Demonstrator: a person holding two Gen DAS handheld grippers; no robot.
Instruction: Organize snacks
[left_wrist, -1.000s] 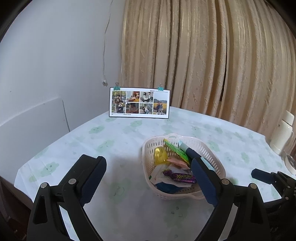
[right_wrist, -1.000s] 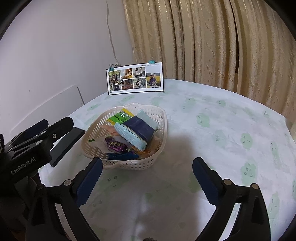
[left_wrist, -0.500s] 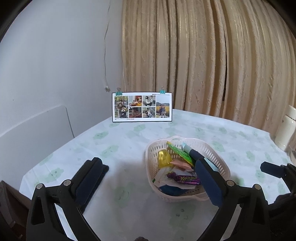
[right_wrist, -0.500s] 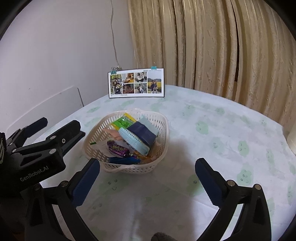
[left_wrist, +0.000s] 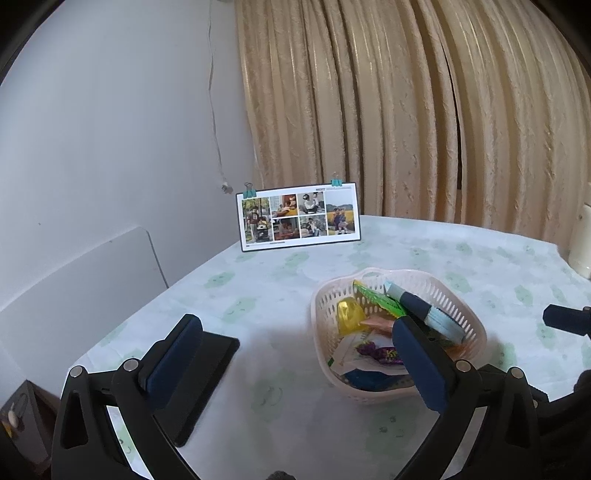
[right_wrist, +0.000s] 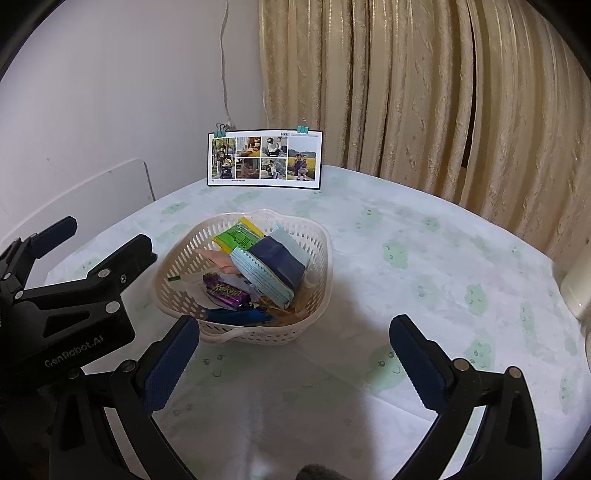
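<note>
A white plastic basket (right_wrist: 327, 258) (left_wrist: 456, 301) stands on the table and holds several snacks. Among them are a green packet (right_wrist: 238, 238), a purple candy bar (right_wrist: 225, 293), a dark blue pack with a light blue edge (right_wrist: 275, 266), a pink packet (right_wrist: 216, 258) and a yellow candy (left_wrist: 349, 314). My left gripper (left_wrist: 295, 350) hovers open to the near left of the basket, its right finger overlapping the basket in view. My right gripper (right_wrist: 293, 363) is open over bare cloth, just in front of the basket. Neither holds anything.
A photo card (right_wrist: 264, 158) stands at the table's far side before a beige curtain. A flat black object (left_wrist: 201, 380) lies near the table's left edge under my left finger. A cream bottle (right_wrist: 576, 291) stands at the right edge. The tablecloth (right_wrist: 424, 258) is pale with green prints.
The left gripper has drawn back a little, bringing the flat black object into view beneath its left finger. The right gripper's view has barely shifted. Both stay open.
</note>
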